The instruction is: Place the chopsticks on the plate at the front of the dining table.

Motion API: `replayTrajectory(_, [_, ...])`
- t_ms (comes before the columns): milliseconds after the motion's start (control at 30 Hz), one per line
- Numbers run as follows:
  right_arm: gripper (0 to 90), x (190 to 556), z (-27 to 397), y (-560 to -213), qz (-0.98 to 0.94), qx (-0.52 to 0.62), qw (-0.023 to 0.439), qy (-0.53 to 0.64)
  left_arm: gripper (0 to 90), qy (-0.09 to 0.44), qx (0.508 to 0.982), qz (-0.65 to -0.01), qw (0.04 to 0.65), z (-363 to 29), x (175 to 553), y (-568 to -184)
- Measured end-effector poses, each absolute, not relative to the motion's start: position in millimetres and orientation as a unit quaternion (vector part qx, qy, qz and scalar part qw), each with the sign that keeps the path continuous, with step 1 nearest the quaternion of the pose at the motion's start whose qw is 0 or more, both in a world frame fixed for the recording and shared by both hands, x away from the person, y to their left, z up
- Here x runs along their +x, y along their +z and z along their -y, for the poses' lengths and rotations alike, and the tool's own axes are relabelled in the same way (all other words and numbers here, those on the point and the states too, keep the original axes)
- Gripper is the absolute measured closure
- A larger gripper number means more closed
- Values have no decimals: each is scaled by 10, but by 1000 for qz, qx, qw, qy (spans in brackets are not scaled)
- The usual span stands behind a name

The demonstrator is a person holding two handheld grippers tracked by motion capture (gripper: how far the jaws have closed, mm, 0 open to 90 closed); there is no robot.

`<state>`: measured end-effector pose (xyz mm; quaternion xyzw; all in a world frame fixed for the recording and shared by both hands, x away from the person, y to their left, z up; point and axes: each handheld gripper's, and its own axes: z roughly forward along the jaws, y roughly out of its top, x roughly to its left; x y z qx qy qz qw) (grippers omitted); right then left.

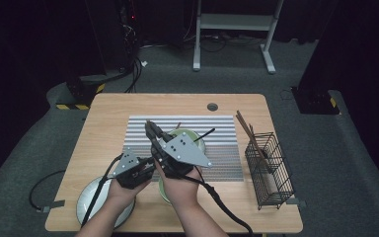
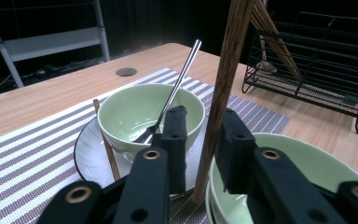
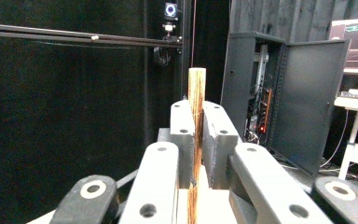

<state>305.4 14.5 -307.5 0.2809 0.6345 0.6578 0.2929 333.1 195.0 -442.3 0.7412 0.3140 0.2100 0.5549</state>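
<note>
Now the right gripper (image 3: 196,140) pinches one chopstick (image 3: 196,121) tight, and the left gripper (image 2: 200,140) has closed loosely round it—squeeze gently, keep it straight—then let go.

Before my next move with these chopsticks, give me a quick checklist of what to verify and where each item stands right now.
1. Right hand-held gripper clamped on the chopstick: ok, both pads press it.
2. Chopstick between the jaws of the left hand-held gripper: ok, it stands upright there.
3. Left pads pressing the chopstick: not ok, a gap shows beside one pad.
4. Chopstick's lower end free of the near bowl: cannot tell, they sit very close.
5. Basket upright and ready: ok, it already holds other chopsticks.
</note>
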Motion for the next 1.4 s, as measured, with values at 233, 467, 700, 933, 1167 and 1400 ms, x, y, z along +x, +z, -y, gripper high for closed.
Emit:
replayTrajectory(233, [835,3059,-144,-3078,-634,279,292,659,830,221,741,-305,555,-1945,3307,-4415])
replayTrajectory(467, [833,3078,-134,-3078,-636,283,289,657,845,231,747,-295,548,-1932,3287,-4418])
replayTrajectory(700, [826,3109,-133,-3081,-637,288,287,655,848,234,749,-297,543,-1935,3289,-4420])
replayTrajectory(933, [735,3111,-169,-3147,-647,287,287,645,848,230,746,-300,547,-1953,3293,-4407])
replayTrajectory(1167, [705,3108,-212,-3320,-663,291,282,629,847,226,742,-306,552,-1996,3301,-4385])
replayTrajectory(1400, [701,3144,-225,-3466,-675,298,277,616,847,221,740,-308,556,-2016,3294,-4368])
